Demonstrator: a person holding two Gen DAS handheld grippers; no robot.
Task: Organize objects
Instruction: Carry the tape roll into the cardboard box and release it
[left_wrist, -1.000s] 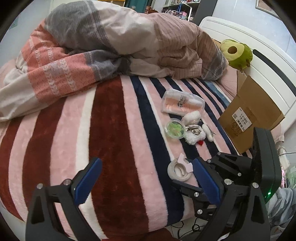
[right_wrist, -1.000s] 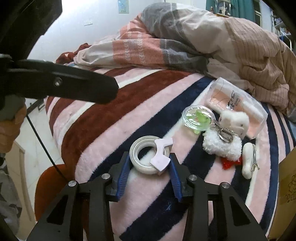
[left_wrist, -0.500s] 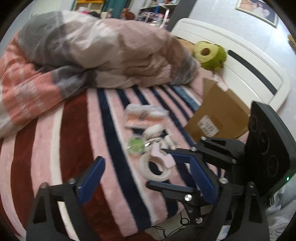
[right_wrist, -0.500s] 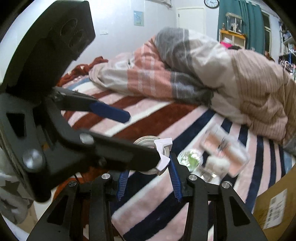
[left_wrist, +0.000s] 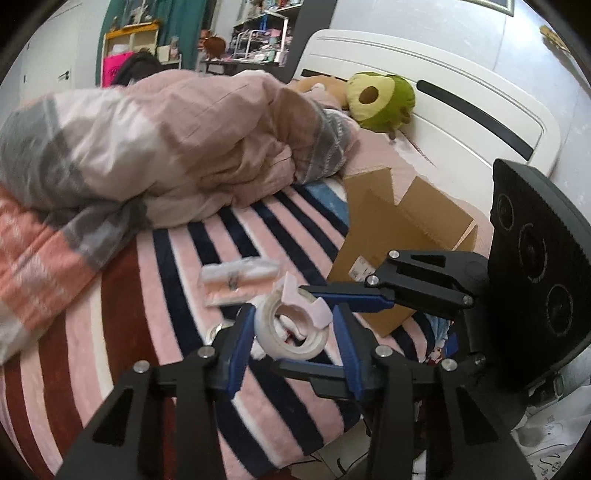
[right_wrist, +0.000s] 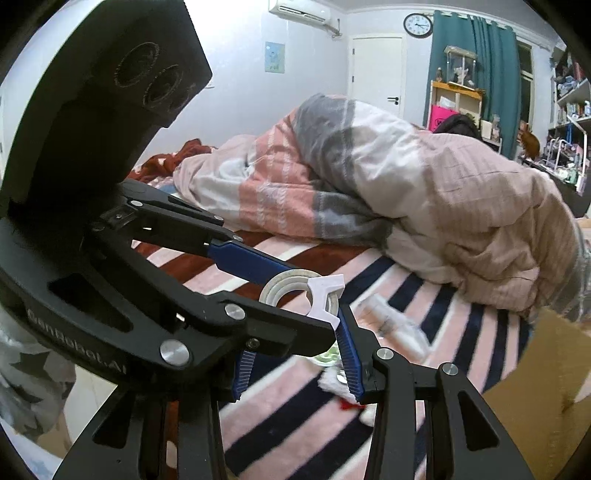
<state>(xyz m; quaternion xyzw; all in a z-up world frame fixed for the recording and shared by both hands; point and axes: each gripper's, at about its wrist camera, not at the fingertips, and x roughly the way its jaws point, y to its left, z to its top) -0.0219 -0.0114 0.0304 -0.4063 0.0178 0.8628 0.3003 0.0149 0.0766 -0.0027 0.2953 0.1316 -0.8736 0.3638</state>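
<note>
so the tape roll (left_wrist: 291, 330) is a whitish translucent ring w/ a pale pink plastic cutter piece (left_wrist: 301, 301) clipped over its rim. it's up in the air above the striped blanket (left_wrist: 159, 280), not resting on the bed.

both tools are crowded round it. the right gripper (right_wrist: 297, 363) has its blue pads on either side of the roll and looks clamped on it, roll (right_wrist: 291, 290) sitting tilted at the fingertips. the left gripper (left_wrist: 291, 354) comes in across the right one, its jaws also straddle the roll, one blue pad close against the roll's left side, the other w/ a small gap, so can't tell if it's actually squeezing or just around it.

behind: cardboard box (left_wrist: 402, 236) standing open on the bed just right of the roll, a clear packet (left_wrist: 238, 278) lying on the blanket beyond it, rumpled duvet (left_wrist: 166, 147), avocado plush (left_wrist: 380, 101) at the headboard.

hard to make out: the small stuff under the roll (something white fluffy, a red bit, something green) is blurred and mostly blocked by the gripper bodies.
</note>
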